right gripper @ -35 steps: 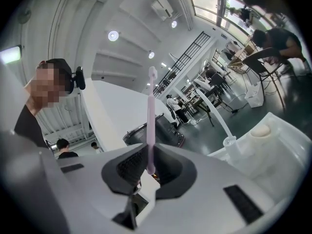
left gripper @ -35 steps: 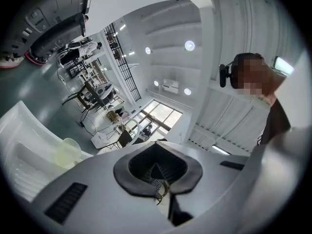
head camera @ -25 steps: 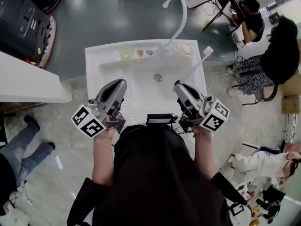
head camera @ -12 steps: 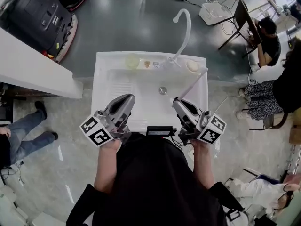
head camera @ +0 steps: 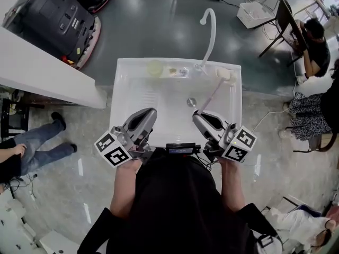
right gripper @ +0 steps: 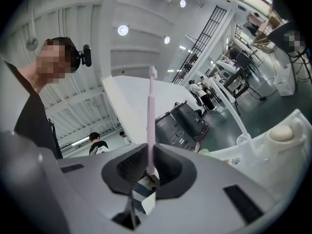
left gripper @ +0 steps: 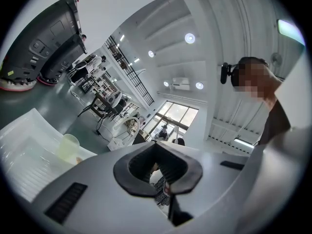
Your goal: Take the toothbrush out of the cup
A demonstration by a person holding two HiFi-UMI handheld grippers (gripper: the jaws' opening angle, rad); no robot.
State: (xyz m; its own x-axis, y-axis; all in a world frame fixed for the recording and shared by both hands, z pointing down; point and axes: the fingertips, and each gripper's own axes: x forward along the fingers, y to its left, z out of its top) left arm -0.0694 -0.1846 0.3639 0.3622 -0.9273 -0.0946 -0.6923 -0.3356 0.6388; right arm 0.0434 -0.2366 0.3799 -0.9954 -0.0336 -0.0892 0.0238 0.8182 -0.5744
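Note:
A pink toothbrush (head camera: 210, 95) with a white head sticks out over the white sink (head camera: 124, 97), clear of the cup. My right gripper (head camera: 197, 115) is shut on the lower end of its handle. In the right gripper view the toothbrush (right gripper: 150, 116) rises straight from the closed pads (right gripper: 148, 172). The pale translucent cup (head camera: 154, 67) stands on the sink's back rim at the left, also seen as cup (left gripper: 68, 146). My left gripper (head camera: 150, 112) hovers over the basin's front left, shut with nothing between its pads (left gripper: 157, 147).
A white curved faucet (head camera: 211, 33) rises from the back rim, with a bar of soap (head camera: 224, 74) at its right and small items beside the cup. The drain (head camera: 191, 102) is mid-basin. A white counter (head camera: 42, 70) lies left; people sit at the far right.
The toothbrush has swung with my right gripper, and its head now points at the soap corner. My left gripper has shifted a little over the basin. The head camera has moved.

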